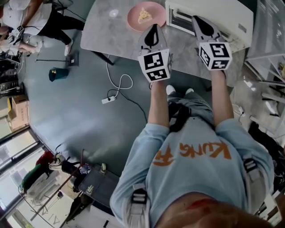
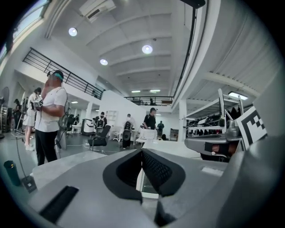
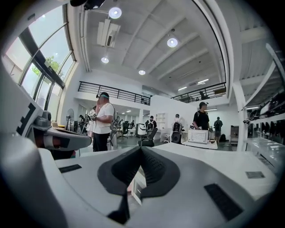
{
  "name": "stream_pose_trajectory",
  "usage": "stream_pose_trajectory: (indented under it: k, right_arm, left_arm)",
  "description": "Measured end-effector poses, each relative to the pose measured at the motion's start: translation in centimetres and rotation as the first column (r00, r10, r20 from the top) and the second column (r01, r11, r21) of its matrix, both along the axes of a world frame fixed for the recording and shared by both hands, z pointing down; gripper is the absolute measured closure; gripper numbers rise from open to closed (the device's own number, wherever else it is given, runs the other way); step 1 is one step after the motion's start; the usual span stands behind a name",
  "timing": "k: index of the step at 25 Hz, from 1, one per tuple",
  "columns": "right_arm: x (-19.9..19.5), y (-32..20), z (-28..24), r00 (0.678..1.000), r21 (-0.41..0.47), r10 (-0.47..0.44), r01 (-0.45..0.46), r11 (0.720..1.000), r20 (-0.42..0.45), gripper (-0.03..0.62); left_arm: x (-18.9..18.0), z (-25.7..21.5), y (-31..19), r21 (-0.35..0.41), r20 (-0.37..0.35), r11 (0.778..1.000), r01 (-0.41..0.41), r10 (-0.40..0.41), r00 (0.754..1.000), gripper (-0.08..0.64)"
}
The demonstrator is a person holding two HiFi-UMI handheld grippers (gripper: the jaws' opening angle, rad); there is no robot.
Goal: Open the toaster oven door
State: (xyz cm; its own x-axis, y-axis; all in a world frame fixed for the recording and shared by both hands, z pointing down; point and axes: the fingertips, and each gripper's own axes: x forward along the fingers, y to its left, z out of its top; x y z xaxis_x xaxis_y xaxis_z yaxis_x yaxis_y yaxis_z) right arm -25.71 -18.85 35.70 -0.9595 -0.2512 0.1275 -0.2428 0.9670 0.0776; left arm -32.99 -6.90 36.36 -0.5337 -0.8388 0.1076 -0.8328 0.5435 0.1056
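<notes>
Both grippers: jaws pressed together, 0 things held. Right gripper [image 1: 201, 23] tip is close in front of the toaster oven [image 1: 234, 15], at its door [image 1: 180, 18]. Left gripper [image 1: 153, 32] is beside the pink plate [image 1: 133, 20]. Suggest parting the right jaws first, then taking the door's top edge squarely.

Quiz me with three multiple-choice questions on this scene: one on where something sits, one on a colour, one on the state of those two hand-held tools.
1. In the head view, where is the plate?
A) left of the toaster oven
B) on top of it
C) on the floor
2. Its colour?
A) blue
B) pink
C) black
3. The jaws of the left gripper and right gripper are:
A) both shut
B) both wide open
C) clamped on the plate

1 A: it sits on the table beside the oven.
2 B: its rim is pink.
3 A: each gripper view shows jaws meeting, nothing between.
</notes>
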Motion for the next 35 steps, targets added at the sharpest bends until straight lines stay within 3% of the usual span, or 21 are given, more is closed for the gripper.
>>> stream_pose_trajectory:
  k: [9,11,13,17,20,22,23,28,31,35]
  right_arm:
    - [3.7,-5.1,-2.4,0.997,0.074,0.052,-0.048,0.996,-0.048,0.568]
    - [4.5,-6.3,-2.5,0.996,0.083,0.062,-0.057,0.995,-0.061,0.546]
    - [5.6,-7.4,-2.5,0.995,0.092,0.072,-0.065,0.994,-0.074,0.532]
    - [6.7,-8.2,-1.8,0.991,0.119,0.031,-0.015,0.993,-0.134,0.511]
    - [7.0,-7.6,-0.8,0.969,0.153,-0.069,0.107,0.982,-0.237,0.499]
    - [7.4,-6.9,0.2,0.943,0.169,-0.114,0.173,0.970,-0.314,0.477]
    - [7.6,-6.6,0.8,0.929,0.176,-0.122,0.193,0.965,-0.349,0.468]
    - [7.9,-6.3,4.2,0.865,0.209,-0.105,0.234,0.949,-0.491,0.433]
    - [8.2,-6.6,6.5,0.817,0.244,-0.061,0.241,0.939,-0.574,0.434]
    - [8.1,-7.6,8.0,0.758,0.323,0.009,0.267,0.908,-0.652,0.439]
  left_arm:
    - [4.5,-3.6,-8.4,0.010,0.097,0.979,-0.206,0.204,0.974,0.557]
    - [5.7,-3.6,-10.3,-0.025,0.130,0.966,-0.257,0.258,0.957,0.557]
    - [7.2,-3.3,-12.2,-0.098,0.171,0.939,-0.329,0.341,0.924,0.557]
    - [9.8,-1.8,-15.1,-0.265,0.228,0.841,-0.471,0.529,0.817,0.551]
    - [11.1,0.2,-16.3,-0.445,0.242,0.723,-0.529,0.665,0.706,0.454]
    - [11.6,1.5,-16.6,-0.558,0.244,0.641,-0.527,0.734,0.633,0.422]
    - [11.8,2.0,-16.6,-0.603,0.249,0.610,-0.514,0.756,0.605,0.416]
    - [10.8,4.8,-16.5,-0.760,0.227,0.477,-0.442,0.832,0.506,0.394]
    - [10.1,6.0,-16.3,-0.802,0.203,0.421,-0.424,0.860,0.469,0.394]
    - [9.8,7.2,-16.9,-0.824,0.217,0.394,-0.407,0.883,0.416,0.394]
